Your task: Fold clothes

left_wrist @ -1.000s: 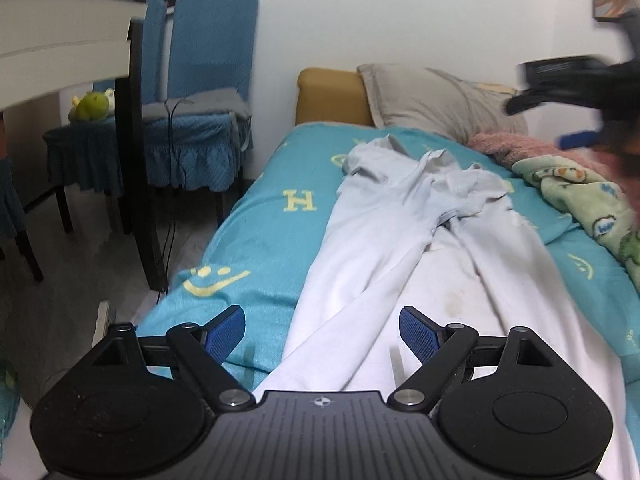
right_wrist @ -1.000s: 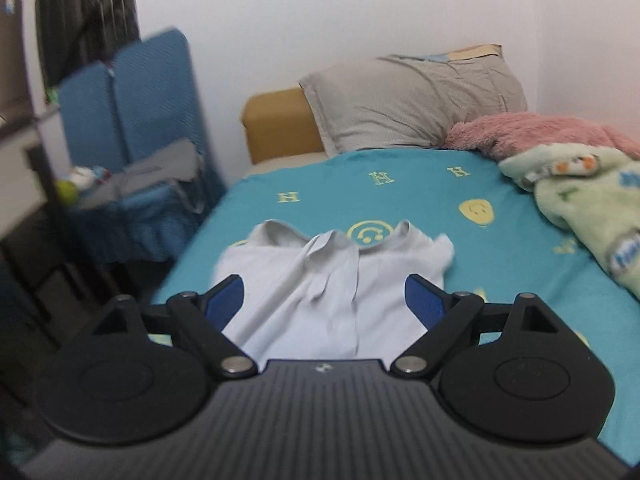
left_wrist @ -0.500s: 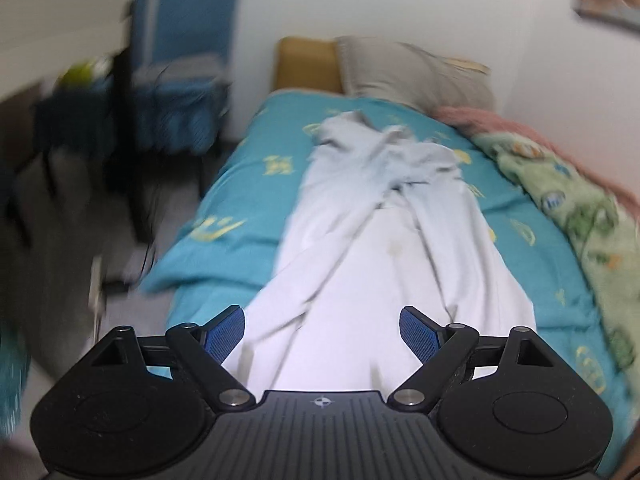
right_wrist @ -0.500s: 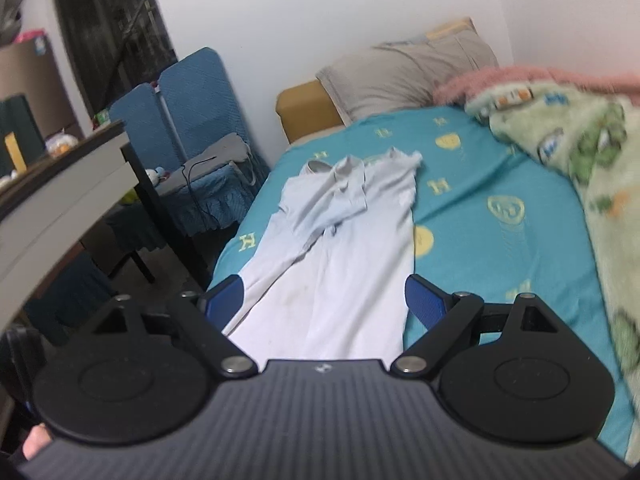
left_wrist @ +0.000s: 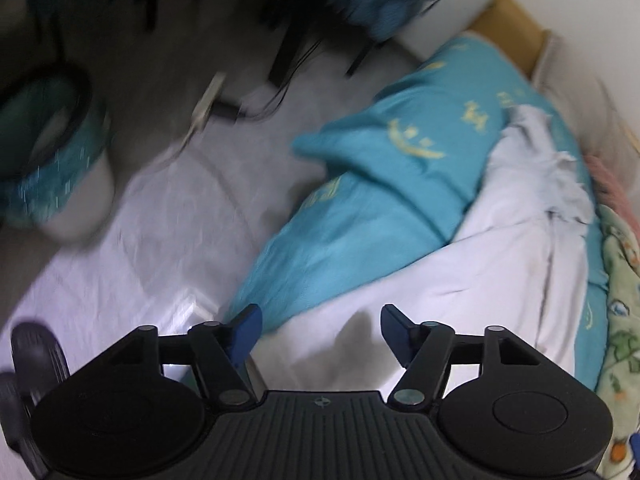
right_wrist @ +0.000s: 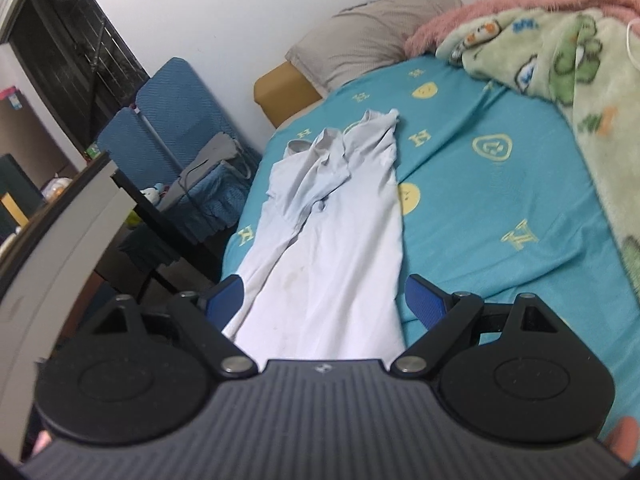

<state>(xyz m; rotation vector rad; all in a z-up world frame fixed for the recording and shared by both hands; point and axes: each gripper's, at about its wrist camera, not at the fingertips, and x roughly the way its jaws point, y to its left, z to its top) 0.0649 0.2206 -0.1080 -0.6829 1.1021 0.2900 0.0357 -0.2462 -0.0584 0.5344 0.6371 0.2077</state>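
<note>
A pale white-blue shirt (right_wrist: 332, 232) lies lengthwise on the teal bed sheet (right_wrist: 500, 184), collar toward the pillow, hem toward me. It also shows in the left wrist view (left_wrist: 500, 264), with its hem at the bed's near left corner. My left gripper (left_wrist: 320, 328) is open and empty, tilted down just above the hem at the bed's edge. My right gripper (right_wrist: 326, 300) is open and empty, held above the shirt's lower part.
A green patterned blanket (right_wrist: 580, 64) and pink blanket (right_wrist: 480, 12) lie along the bed's right side. A grey pillow (right_wrist: 372, 28) is at the head. Blue chairs (right_wrist: 168, 120) and a desk (right_wrist: 60, 216) stand left of the bed. A teal bin (left_wrist: 48, 152) stands on the floor.
Both grippers have drawn back toward the foot of the bed. The left one has swung left and tilted down over the bed's corner and floor. Both stay open.
</note>
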